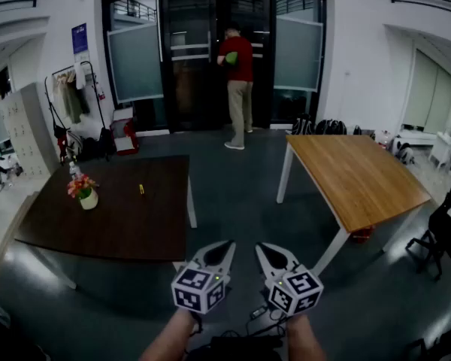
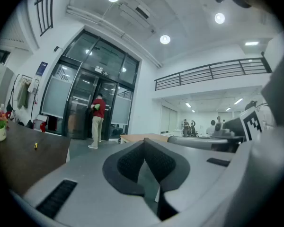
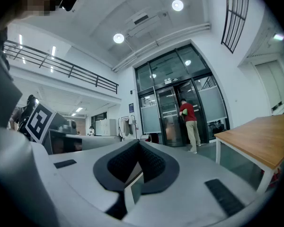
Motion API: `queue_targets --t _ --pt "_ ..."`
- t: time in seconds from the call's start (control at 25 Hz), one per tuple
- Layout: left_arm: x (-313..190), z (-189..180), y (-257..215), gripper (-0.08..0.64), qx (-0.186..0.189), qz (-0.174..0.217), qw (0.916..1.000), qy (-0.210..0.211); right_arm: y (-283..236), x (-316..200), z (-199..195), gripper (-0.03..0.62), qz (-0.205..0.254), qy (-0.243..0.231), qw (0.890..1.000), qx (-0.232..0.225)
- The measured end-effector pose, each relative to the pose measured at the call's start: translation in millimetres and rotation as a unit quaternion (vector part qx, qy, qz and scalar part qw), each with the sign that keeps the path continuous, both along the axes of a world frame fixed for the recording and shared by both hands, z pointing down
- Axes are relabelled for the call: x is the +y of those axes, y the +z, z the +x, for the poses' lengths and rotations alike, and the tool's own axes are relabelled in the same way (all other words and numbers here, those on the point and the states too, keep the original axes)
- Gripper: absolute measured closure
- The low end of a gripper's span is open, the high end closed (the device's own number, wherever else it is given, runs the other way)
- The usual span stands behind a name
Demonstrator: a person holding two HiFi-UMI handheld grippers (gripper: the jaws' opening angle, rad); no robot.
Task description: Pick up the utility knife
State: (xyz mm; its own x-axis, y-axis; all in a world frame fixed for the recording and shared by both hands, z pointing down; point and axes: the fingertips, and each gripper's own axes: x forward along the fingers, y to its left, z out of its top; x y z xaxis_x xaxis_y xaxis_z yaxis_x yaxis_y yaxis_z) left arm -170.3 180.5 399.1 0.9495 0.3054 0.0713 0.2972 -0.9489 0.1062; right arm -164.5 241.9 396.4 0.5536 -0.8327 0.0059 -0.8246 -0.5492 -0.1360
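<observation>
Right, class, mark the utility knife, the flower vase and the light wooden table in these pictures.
utility knife [image 1: 141, 189], head view, middle of its yellow body.
flower vase [image 1: 89, 199], head view, the white pot below the flowers.
light wooden table [image 1: 357, 177], head view, bare middle of its top.

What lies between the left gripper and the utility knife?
Head view: only bare dark table and floor lie between the left gripper and the utility knife.

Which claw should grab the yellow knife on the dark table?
Left, probably: the utility knife lies on the dark table, nearer the left claw; the right claw sits farther away.
</observation>
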Motion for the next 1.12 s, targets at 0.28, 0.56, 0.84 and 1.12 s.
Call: queue_targets --t 0.28,0.56,0.84,1.12 --pt "2.4 3.8 -0.1 0.554 0.001 0.002 1.0000 -0.003 2.4 2.6 3.1 0.584 0.002 0.001 1.000 -0.002" --pt "-0.9 4.1 0.7 0.554 -0.003 0.005 0.9999 -0.011 4.1 1.2 3.9 0.584 0.004 -0.006 1.000 -0.004" --pt "-12.3 2.0 4.4 0.554 -0.011 0.007 0.9996 -0.025 5.1 -3.9 5.0 0.584 0.008 -0.012 1.000 -0.010" --pt "-36.8 30.0 13.1 0.554 -0.022 -0.002 0.9991 -0.037 11.2 -18.8 36.7 0.584 0.004 -0.010 1.000 -0.020"
